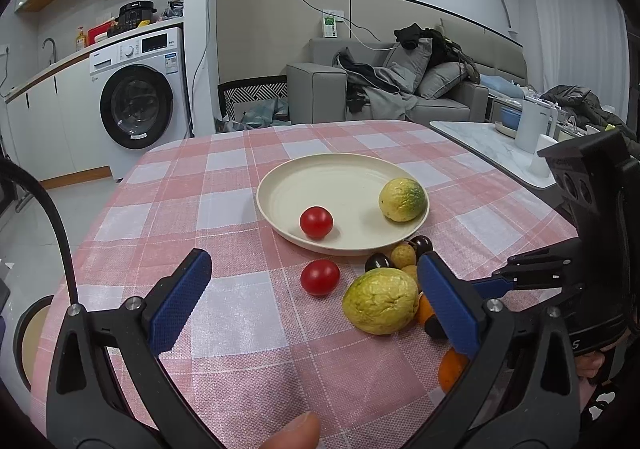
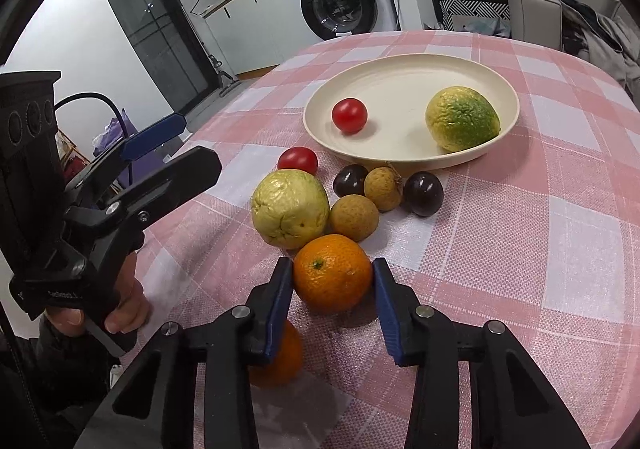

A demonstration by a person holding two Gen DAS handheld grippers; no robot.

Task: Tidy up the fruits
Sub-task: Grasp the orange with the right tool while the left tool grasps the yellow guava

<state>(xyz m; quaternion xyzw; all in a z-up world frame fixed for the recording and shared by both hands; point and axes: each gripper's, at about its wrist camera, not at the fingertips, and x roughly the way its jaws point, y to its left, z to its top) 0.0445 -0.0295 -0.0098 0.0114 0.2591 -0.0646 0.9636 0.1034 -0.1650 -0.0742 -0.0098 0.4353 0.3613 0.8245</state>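
The right claw (image 2: 333,281) grips a round, dimpled orange mandarin (image 2: 332,273) between its blue pads; the left claw (image 1: 308,301) hangs spread, empty.

Fruit cluster (image 2: 348,201) crowding the bench (image 2: 540,269) between plate (image 2: 400,153) and right tool (image 2: 333,281), left tool (image 1: 312,297) over bare cloth, plate's middle free, second orange (image 2: 280,361) seemingly under one finger.

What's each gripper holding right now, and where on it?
The right gripper grips the orange across its widest part, one pad on either side. The left gripper is open and holds nothing.
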